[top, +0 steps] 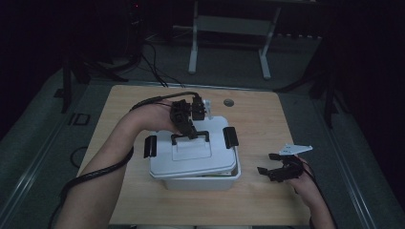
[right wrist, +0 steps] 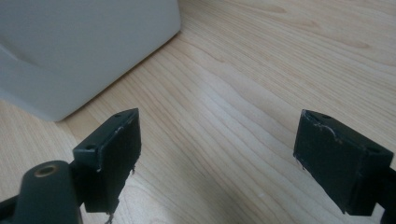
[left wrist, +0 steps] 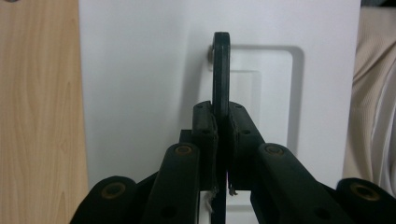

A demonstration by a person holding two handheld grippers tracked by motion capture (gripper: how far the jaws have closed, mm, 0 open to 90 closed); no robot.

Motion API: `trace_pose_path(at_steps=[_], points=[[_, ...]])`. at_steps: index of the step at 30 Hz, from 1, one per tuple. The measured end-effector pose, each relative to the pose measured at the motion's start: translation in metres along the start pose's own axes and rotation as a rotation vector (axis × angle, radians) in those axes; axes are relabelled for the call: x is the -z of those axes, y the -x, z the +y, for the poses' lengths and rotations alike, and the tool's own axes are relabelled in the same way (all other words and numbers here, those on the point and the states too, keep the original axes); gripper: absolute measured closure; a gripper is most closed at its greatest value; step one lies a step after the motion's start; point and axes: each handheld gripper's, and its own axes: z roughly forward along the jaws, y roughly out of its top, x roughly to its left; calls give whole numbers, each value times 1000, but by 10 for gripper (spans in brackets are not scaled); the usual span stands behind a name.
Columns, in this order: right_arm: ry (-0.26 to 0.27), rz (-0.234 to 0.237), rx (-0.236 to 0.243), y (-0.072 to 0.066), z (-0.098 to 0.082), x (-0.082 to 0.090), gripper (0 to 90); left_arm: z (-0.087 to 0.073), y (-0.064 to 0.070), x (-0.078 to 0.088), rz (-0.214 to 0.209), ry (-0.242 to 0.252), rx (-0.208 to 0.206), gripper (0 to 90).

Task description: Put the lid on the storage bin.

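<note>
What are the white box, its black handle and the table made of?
The white box and its lid look like moulded plastic: smooth, matt, with rounded edges. The black handle, clamped by the left gripper, seems to be hard plastic too, though that is less sure. The table shows pale wood grain, either real wood or a laminate.

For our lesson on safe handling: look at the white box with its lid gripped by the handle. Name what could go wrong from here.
1. The left gripper pinches only the thin black handle, so the lid may swing or slip.
2. The lid sits askew on the box, its black latches sticking out; it could snag and drag the box.
3. The right gripper is open, away from the box, so nothing steadies it.
</note>
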Motion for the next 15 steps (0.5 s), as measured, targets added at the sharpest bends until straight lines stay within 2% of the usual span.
trace_pose_path(at_steps=[2,6,8,11,15], points=[[3,1,-3,1,-1,0,147,5,0,-3,-1,-4,-11,836],[5,6,-7,1,-3,0,147,15,1,-7,-12,20,-20,836],[1,5,-8,2,-4,0,147,20,1,-9,-23,14,-28,836],[5,5,-9,2,-5,1,147,25,2,-14,-13,1,-45,836],[14,1,-9,3,-6,4,148,27,1,-24,-27,-17,-44,836]])
